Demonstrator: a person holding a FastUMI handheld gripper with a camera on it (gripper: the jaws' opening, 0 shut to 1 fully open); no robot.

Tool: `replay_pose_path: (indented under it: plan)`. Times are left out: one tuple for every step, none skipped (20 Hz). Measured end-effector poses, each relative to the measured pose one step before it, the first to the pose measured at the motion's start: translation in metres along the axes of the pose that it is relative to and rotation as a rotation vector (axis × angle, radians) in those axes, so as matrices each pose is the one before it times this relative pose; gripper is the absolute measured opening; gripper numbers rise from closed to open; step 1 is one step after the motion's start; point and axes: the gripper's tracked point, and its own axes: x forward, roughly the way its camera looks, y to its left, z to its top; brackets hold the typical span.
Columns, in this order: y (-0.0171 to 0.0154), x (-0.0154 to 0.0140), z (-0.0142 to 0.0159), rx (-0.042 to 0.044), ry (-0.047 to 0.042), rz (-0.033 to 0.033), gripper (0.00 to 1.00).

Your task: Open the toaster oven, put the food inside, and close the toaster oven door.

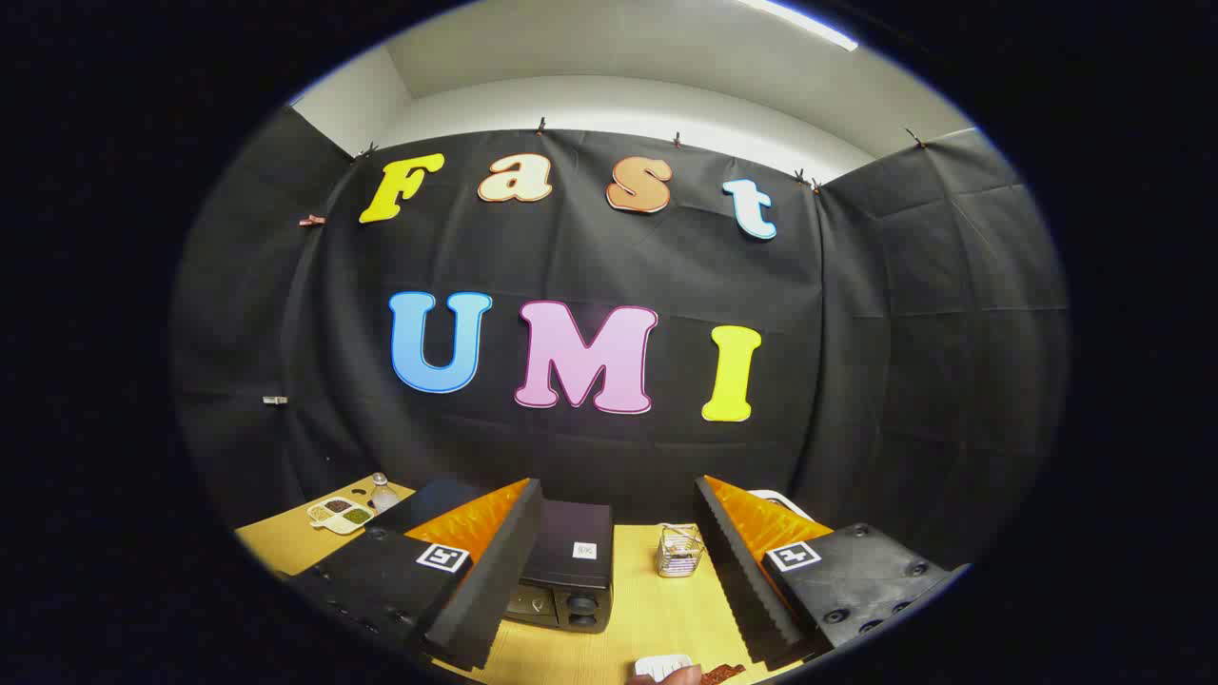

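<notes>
Hanging spread wide and empty above the desk (657,609), the fingers (495,571) are far from the toaster oven (569,566). Its door handle could be missed from this height, or the wire basket (679,551) beside it knocked.

One toaster oven (569,566), one wire basket (679,551), one divided dish (341,514), one bottle (383,493), two fingers (485,571) spread apart, counted on one table (657,609).

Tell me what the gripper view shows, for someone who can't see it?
The gripper holds its fingers open and empty above a yellow table. Between them sit a black toaster oven, door closed, and a small wire basket.
</notes>
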Motion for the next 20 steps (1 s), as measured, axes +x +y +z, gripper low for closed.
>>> replay_pose_path:
  plan:
    - [0.00151,0.00000,0.00010,0.00468,-0.00104,-0.00004,0.97]
    - [0.00171,-0.00017,0.00075,0.00234,-0.00104,0.00036,0.97]
    - [0.00264,-0.00001,-0.00051,-0.00051,0.00009,0.00137,0.97]
    - [0.00233,-0.00022,0.00024,-0.00270,-0.00089,0.00195,0.97]
    - [0.00172,-0.00018,0.00019,-0.00333,-0.00147,0.00041,0.97]
    - [0.00243,0.00017,0.00026,-0.00128,-0.00084,0.00137,0.97]
    - [0.00144,-0.00031,-0.00158,-0.00002,0.00110,0.00003,0.97]
    - [0.00205,-0.00027,-0.00117,0.00015,0.00201,0.00042,0.97]
    - [0.00212,-0.00005,-0.00120,-0.00071,0.00120,0.00024,0.97]
    - [0.00103,-0.00068,-0.00025,-0.00113,0.00125,-0.00084,0.97]
    - [0.00215,-0.00007,-0.00165,-0.00070,0.00220,0.00104,0.97]
    - [0.00168,-0.00066,-0.00115,-0.00157,0.00107,0.00007,0.97]
    - [0.00206,0.00009,-0.00117,-0.00113,0.00163,0.00153,0.97]
    - [0.00167,-0.00018,-0.00039,-0.00083,0.00143,0.00079,0.97]
    - [0.00268,-0.00097,-0.00061,-0.00032,0.00110,0.00172,0.97]
    - [0.00333,0.00111,0.00076,0.00046,-0.00099,0.00211,0.97]
    - [0.00315,0.00064,-0.00077,0.00049,0.00016,0.00196,0.97]
    - [0.00479,0.00205,-0.00013,0.00172,0.00085,0.00137,0.97]
    - [0.00467,0.00145,-0.00007,0.00445,0.00047,0.00209,0.97]
    - [0.00639,0.00110,0.00008,0.00706,-0.00012,0.00475,0.97]
